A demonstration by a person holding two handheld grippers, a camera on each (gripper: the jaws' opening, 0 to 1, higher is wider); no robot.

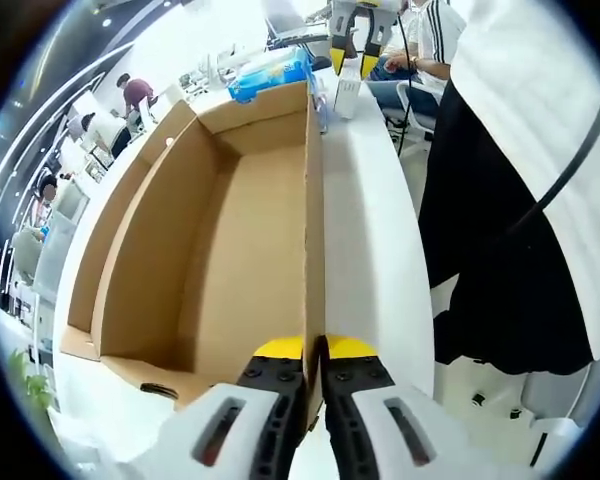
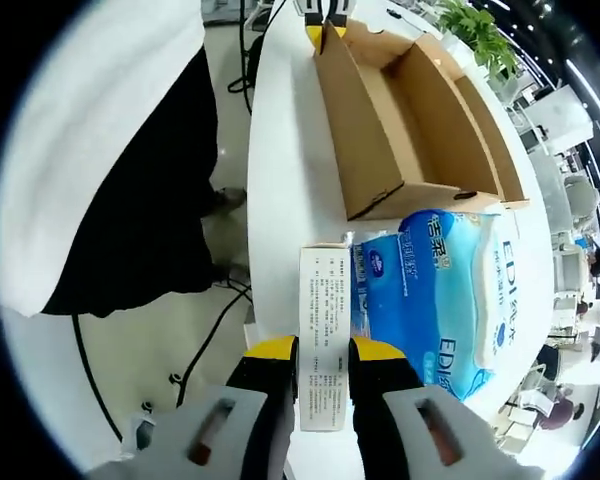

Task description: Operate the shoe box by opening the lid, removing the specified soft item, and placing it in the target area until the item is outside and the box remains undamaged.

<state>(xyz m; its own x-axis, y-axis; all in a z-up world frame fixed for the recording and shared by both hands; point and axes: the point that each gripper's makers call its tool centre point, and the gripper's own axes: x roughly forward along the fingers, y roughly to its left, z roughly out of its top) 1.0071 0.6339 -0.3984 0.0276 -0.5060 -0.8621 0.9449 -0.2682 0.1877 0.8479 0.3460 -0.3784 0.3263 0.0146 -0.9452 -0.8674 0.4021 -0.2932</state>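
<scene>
- The left gripper (image 1: 315,352) is closed on the near long wall of the shoe box (image 1: 230,240); in the left gripper view the cardboard edge runs straight up from between the two yellow-tipped jaws. This hold is judged to be for steadying the box, so that it does not slide on the white table (image 1: 370,250).
- The right gripper (image 2: 323,352) is closed on a small white printed carton (image 2: 323,330), which stands between its jaws at the table edge.
- In the right gripper view the left gripper (image 2: 323,22) is seen at the far end of the box (image 2: 410,120), pinching the same wall.
- The box is open and its inside looks empty; no lid can be made out with certainty.
- The blue and white soft pack (image 2: 440,300), taken to be the soft item, lies outside the box on the table, touching its short end and just beside the carton.
- The task is judged nearly complete, since the item is out and no damage to the cardboard is visible.
- A person in black and white clothes (image 1: 520,200) stands close to the table.
</scene>
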